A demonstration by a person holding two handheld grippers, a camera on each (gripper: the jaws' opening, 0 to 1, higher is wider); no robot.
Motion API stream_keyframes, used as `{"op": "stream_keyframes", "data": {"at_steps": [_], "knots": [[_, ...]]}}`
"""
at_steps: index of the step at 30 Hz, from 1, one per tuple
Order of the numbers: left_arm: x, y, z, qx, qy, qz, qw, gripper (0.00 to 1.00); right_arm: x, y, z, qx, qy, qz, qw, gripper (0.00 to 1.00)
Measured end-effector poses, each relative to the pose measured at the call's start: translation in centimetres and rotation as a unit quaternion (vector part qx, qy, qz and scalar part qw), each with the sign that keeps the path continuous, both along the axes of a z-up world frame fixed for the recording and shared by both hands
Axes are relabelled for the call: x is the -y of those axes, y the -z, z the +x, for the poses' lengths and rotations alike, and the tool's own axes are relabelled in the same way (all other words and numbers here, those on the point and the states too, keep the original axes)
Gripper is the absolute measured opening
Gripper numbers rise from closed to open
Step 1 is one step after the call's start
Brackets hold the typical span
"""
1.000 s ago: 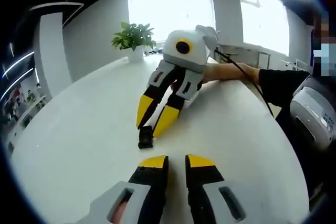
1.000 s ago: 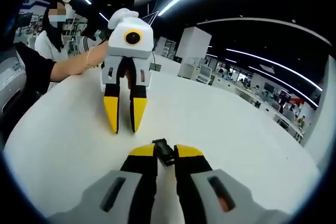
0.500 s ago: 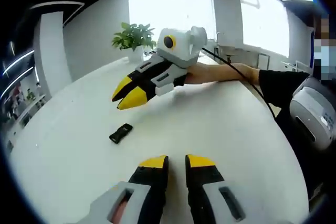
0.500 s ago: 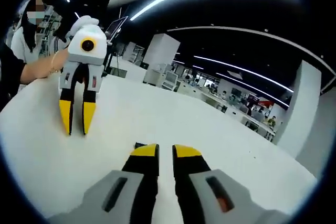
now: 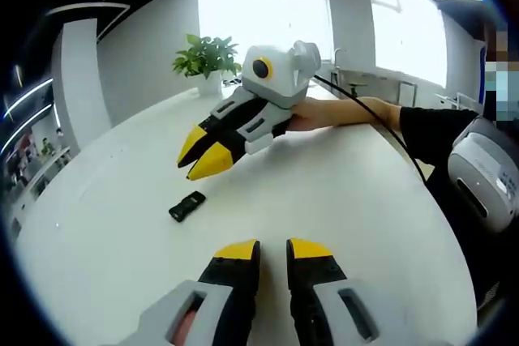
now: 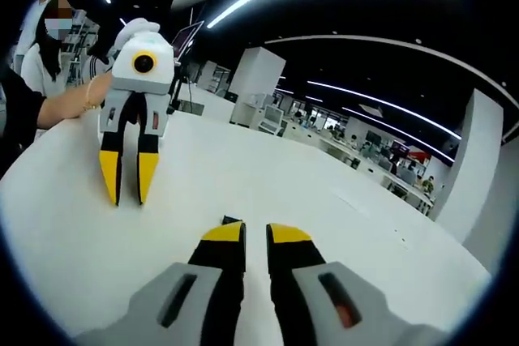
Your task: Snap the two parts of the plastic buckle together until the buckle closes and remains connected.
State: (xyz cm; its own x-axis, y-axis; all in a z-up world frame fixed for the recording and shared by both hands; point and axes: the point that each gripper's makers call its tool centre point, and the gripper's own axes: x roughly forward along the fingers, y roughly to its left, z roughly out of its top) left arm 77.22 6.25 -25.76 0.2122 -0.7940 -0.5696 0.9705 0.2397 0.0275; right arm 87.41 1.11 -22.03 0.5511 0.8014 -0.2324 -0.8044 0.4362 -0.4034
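Note:
A small black buckle (image 5: 187,206) lies flat on the white table (image 5: 340,200) as one piece, left of and beyond my left gripper (image 5: 274,250). The left jaws stand a narrow gap apart with nothing between them. My right gripper (image 5: 203,154) hovers above the table past the buckle, tips pointing down-left, clear of it. In the right gripper view its own jaws (image 6: 256,234) are slightly apart and empty, and an edge of the buckle (image 6: 232,219) peeks out behind the left jaw tip. The left gripper (image 6: 128,177) hangs tips-down over the table at the left.
A potted plant (image 5: 207,58) stands at the table's far edge. A person's forearm (image 5: 357,111) and a black cable (image 5: 381,123) reach in from the right; the person's dark sleeve (image 5: 430,131) is at the table's right edge. Desks fill the room beyond (image 6: 365,168).
A second ago the right gripper's tips were at the buckle on the table; it has since lifted away to the left, leaving the buckle shifted left and turned. The left gripper stayed put.

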Motion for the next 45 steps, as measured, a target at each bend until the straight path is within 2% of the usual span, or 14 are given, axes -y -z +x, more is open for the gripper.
{"op": "stream_keyframes", "data": {"at_steps": [17, 36, 45], "knots": [[-0.1, -0.1, 0.2, 0.012, 0.001, 0.01, 0.9999, 0.13, 0.1, 0.2, -0.7, -0.013, -0.004, -0.007, 0.9999, 0.11], [-0.8, -0.5, 1.2, 0.031, -0.025, 0.019, 0.999, 0.15, 0.6, -0.9, -1.7, -0.01, -0.002, 0.001, 0.9999, 0.12], [-1.4, -0.6, 2.2, 0.036, -0.052, 0.021, 0.9978, 0.16, 1.0, -0.6, -1.7, -0.014, 0.003, -0.003, 0.9999, 0.12]]}}
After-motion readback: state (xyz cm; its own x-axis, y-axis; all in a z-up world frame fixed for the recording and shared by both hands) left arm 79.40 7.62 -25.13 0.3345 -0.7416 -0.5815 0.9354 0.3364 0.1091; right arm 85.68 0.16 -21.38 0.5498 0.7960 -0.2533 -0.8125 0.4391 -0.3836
